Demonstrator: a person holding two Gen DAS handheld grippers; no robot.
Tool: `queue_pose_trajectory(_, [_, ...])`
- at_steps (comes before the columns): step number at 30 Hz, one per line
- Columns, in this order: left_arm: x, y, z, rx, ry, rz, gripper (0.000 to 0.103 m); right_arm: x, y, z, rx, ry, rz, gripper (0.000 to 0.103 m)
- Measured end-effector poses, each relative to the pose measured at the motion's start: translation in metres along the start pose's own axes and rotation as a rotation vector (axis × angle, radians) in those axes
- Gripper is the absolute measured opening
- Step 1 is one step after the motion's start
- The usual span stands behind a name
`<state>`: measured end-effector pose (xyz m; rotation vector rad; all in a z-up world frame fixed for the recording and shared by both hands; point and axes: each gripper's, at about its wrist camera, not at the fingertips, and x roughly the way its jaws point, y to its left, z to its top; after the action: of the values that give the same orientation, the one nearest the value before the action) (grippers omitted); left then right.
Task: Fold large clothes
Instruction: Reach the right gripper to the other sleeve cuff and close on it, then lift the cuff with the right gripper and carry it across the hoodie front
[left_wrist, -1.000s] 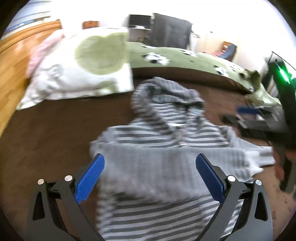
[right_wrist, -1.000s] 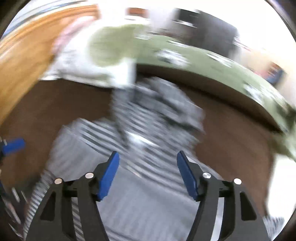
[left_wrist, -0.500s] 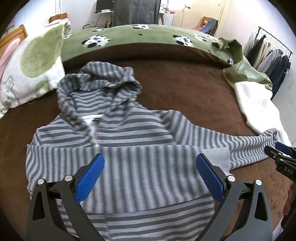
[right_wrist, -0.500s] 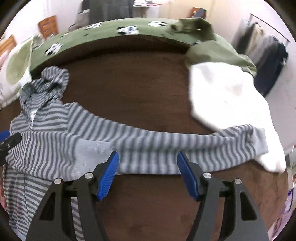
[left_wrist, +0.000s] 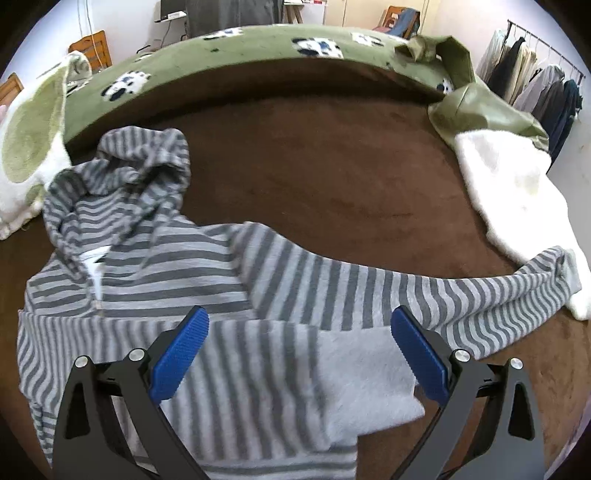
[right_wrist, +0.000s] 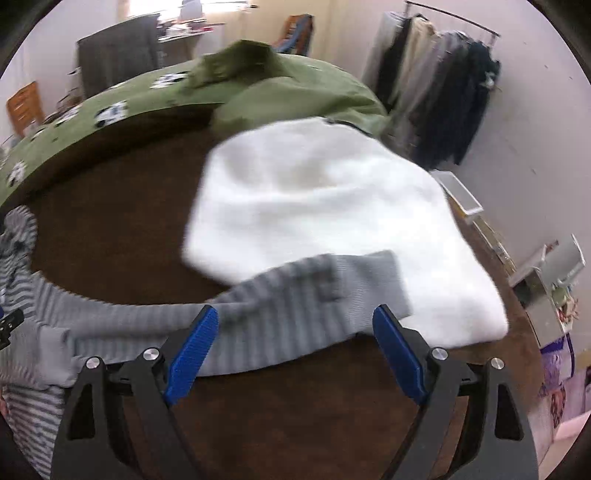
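**One sleeve in, one sleeve to go**

The grey-and-white striped hooded sweatshirt (left_wrist: 155, 280) lies face up on the brown plush bed cover (left_wrist: 332, 166), hood toward the pillow end. One sleeve is already folded across the chest; the other sleeve (left_wrist: 424, 291) runs out straight, its plain grey cuff (right_wrist: 351, 280) resting on the edge of the white fleece blanket (right_wrist: 314, 192).

The right gripper (right_wrist: 295, 347) hovers just short of that cuff, jaws spread wide and just opened further, nothing between them. The left gripper (left_wrist: 299, 354) hangs over the folded chest, jaws apart and empty too.

By my reading, the second sleeve fold is in hand. Next move: drop onto the cuff, pinch the sleeve alone and not the blanket beneath, then carry it across the chest.

The count: one sweatshirt, two sleeves, one white blanket, two grippers, both empty.
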<state>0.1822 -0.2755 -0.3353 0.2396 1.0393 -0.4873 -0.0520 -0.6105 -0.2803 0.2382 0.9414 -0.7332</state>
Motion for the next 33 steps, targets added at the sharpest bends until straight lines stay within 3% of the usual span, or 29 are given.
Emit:
queue_pose_trajectory(8, [0.069,-0.013,-0.008,0.012,0.106,0.032,0.097,0.065,-0.072,-0.012,0.085,0.045,-0.008,0.087])
queue_pose_trajectory(21, [0.087,-0.011,-0.02,0.031,0.067,0.03,0.098,0.138,-0.107,-0.025,0.191,0.089,0.113,0.084])
queue_pose_trajectory(23, [0.087,-0.008,-0.018,0.031,0.067,0.029,0.098,0.144,-0.107,-0.026,0.2,0.096,0.116,0.076])
queue_pose_trajectory(24, [0.087,-0.008,-0.019,0.033,0.064,0.03,0.098,0.144,-0.108,-0.027,0.216,0.097,0.118,0.063])
queue_pose_trajectory(28, [0.089,-0.011,-0.02,0.043,0.057,0.045,0.098,0.131,-0.104,-0.03,0.21,0.067,0.086,0.031])
queue_pose_trajectory(33, [0.088,-0.013,-0.02,0.042,0.057,0.044,0.098,0.116,-0.106,-0.034,0.223,0.057,0.116,0.013])
